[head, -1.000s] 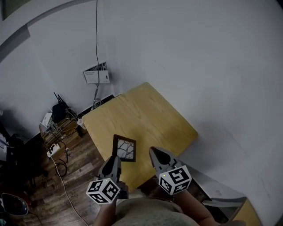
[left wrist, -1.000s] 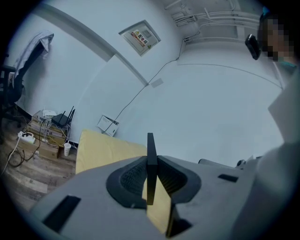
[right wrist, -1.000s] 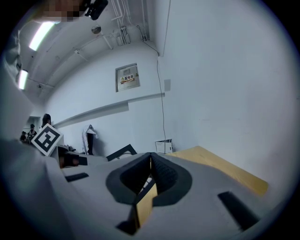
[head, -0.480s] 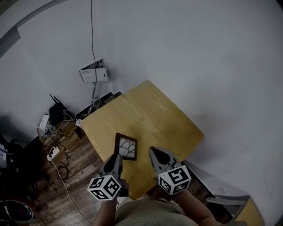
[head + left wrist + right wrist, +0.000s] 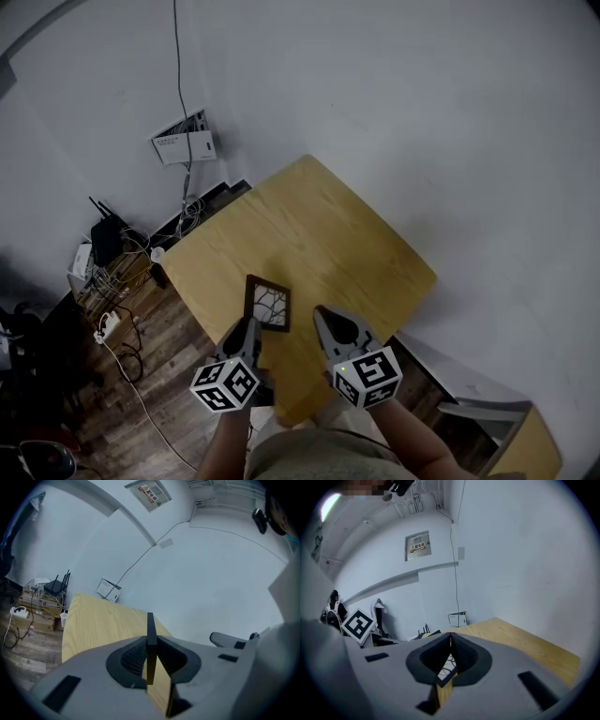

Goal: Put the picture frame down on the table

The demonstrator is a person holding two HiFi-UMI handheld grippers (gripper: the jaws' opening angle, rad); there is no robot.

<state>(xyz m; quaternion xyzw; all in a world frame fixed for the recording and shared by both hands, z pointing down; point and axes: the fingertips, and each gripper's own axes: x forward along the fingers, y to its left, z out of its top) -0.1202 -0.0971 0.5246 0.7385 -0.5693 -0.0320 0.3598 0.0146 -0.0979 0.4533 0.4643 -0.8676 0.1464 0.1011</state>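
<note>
the left gripper (image 5: 151,641) is clenched on the picture frame (image 5: 151,623), which shows edge-on in the left gripper view as a thin dark strip standing up between the two jaws and rising past their tips. in the head view the picture frame (image 5: 267,303) sits just ahead of the left gripper (image 5: 248,328), gripped at its near edge, with its branch-patterned face turned up toward the camera. it is over the near left part of the wooden table (image 5: 309,225); whether it touches the tabletop cannot be told. the right gripper (image 5: 324,317) is just to the right of the frame and apart from it. in the right gripper view the right gripper (image 5: 450,638) has its jaws closed tip to tip with nothing between them, and the frame (image 5: 447,665) appears beyond, through the opening below the tips, with the table (image 5: 525,644) stretching ahead and to the right. beyond the left gripper and off to its left, a white box (image 5: 183,148) hangs on the wall with a cable running up from it, and a router (image 5: 103,242) stands among cords near the wood floor (image 5: 159,375).
</note>
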